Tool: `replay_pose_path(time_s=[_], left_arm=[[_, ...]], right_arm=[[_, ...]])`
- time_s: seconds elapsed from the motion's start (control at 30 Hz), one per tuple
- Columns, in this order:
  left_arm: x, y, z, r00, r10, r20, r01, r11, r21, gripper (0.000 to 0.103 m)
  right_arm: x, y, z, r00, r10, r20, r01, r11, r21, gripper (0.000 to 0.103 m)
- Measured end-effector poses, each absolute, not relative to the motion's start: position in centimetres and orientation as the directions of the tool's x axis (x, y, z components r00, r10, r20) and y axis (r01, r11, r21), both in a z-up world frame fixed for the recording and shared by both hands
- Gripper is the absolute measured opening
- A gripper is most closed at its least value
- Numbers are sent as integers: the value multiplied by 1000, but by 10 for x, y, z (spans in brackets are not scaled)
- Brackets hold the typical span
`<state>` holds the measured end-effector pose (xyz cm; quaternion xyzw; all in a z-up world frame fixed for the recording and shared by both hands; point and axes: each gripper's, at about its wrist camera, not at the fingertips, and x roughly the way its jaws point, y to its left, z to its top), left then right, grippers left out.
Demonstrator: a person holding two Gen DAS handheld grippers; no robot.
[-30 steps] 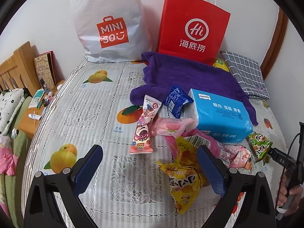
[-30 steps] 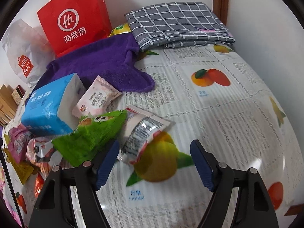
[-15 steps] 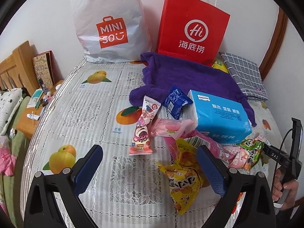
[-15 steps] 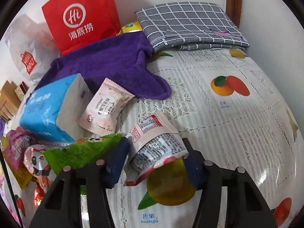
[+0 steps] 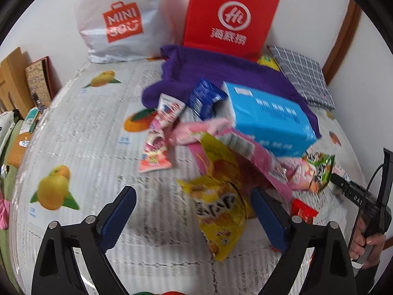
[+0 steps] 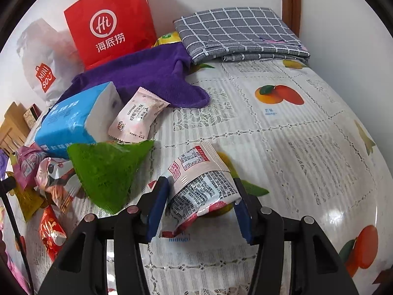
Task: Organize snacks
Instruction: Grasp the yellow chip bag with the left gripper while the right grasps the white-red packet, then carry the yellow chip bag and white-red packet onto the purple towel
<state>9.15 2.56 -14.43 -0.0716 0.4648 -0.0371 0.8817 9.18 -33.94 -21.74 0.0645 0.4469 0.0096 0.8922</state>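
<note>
1. Right wrist view: the right tool point(image 6: 199, 207) was wide apart a second ago; it has since narrowed and now clamps the white-and-pink snack packet point(image 6: 200, 184) between its blue pads point(image 6: 157, 206), both touching the packet's sides.
2. The packet's printed back faces up, its far end lying on the fruit-print tablecloth point(image 6: 307, 135) of the worktop, near the green snack bag point(image 6: 108, 172).
3. Left wrist view: the camera has moved closer to the snack pile; the frame is motion-blurred. The yellow snack bag point(image 5: 221, 211) now sits between the fingers point(image 5: 118, 213) instead of ahead of them.
4. Left tool point(image 5: 194, 217) is spread wide, same gap as before, gripping nothing; contact with the yellow bag cannot be told.
5. Containers: the red paper bag point(image 5: 231, 17) and the white MINISO bag point(image 5: 120, 22) stand upright at the wall; their contents are hidden.
6. The blue tissue pack point(image 5: 267, 115) lies partly on the purple towel point(image 5: 208, 68), with a pale pink packet point(image 6: 137, 118) leaning on its end.
7. A long pink wrapper point(image 5: 159, 137) and a blue packet point(image 5: 206, 98) lie just left of the tissue pack.
</note>
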Motion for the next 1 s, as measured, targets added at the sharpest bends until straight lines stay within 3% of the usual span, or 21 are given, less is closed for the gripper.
replay_pose_path(time_s=[0.13, 0.3, 0.4, 0.63, 0.73, 1.0], left_arm=[[97, 17, -155, 531, -130, -838, 3, 988, -152, 82], [97, 13, -160, 515, -181, -838, 24, 980, -197, 57], [94, 14, -157, 528, -176, -831, 25, 981, -192, 51], [85, 24, -147, 549, -169, -818, 9, 981, -196, 47], [81, 28, -140, 560, -171, -811, 7, 979, -202, 46], [71, 30, -120, 594, -172, -786, 18, 979, -201, 46]], right_arm=[[90, -337, -217, 609, 55, -792, 50, 993, 108, 51], [87, -336, -215, 605, 52, -794, 50, 993, 103, 50], [82, -337, -213, 602, 58, -796, 51, 993, 111, 50], [71, -333, -200, 605, 69, -793, 43, 992, 119, 44], [66, -329, -193, 609, 81, -789, 29, 992, 125, 29], [58, -322, -186, 598, 115, -793, 17, 988, 156, 25]])
